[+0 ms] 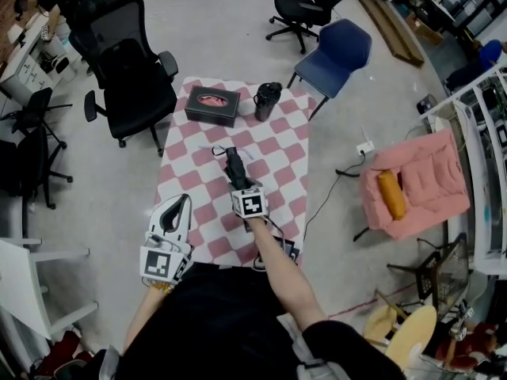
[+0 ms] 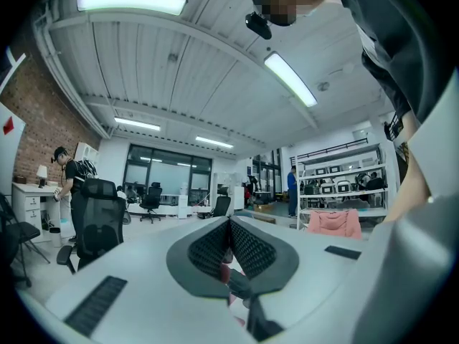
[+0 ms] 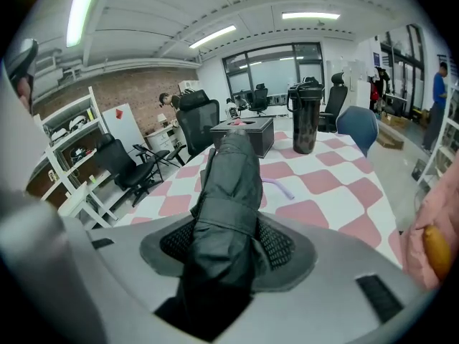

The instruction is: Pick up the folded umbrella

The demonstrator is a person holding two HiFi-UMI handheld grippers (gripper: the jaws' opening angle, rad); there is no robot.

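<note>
The right gripper point(image 1: 238, 182) has its jaws standing wide and clamped on the black folded umbrella point(image 1: 234, 167), one pad pressing each flank of the sleeve. In the right gripper view the umbrella point(image 3: 231, 185) fills the gap between the jaws and runs forward from them, pointing at the black box point(image 3: 246, 134) and the dark flask point(image 3: 305, 117) at the far end. It sits over the middle of the pink-and-white checked table point(image 1: 281, 161). I cannot tell whether its far tip is clear of the cloth. The left gripper point(image 1: 176, 216) hangs at the table's near left edge. Its jaws are closed together with nothing between them, and it points level across the room.
</note>
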